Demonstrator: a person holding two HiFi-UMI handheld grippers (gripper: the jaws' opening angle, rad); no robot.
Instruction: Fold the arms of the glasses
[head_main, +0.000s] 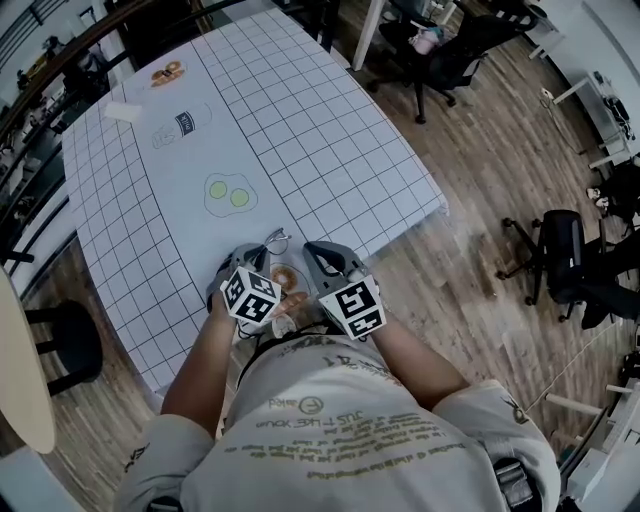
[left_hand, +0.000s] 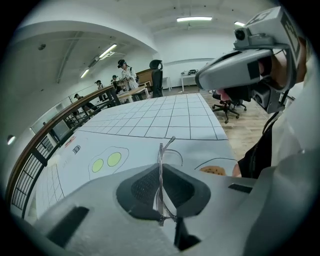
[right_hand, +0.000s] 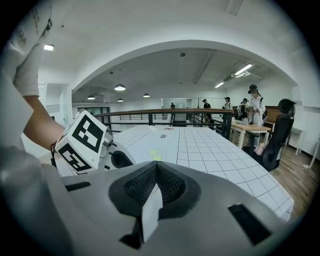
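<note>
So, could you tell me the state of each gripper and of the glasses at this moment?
left gripper: shut on the glasses.
right gripper: shut, nothing between its jaws.
glasses: clamped edge-on in the left gripper, held above the table; one arm seems to stick out, unfolded.

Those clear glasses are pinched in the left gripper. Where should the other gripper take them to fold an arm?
Probably the thin arm poking out beyond the left gripper, near its free end, coming from the right side: the glasses stand edge-on in the jaws, so the right gripper, shut now, must open first.
</note>
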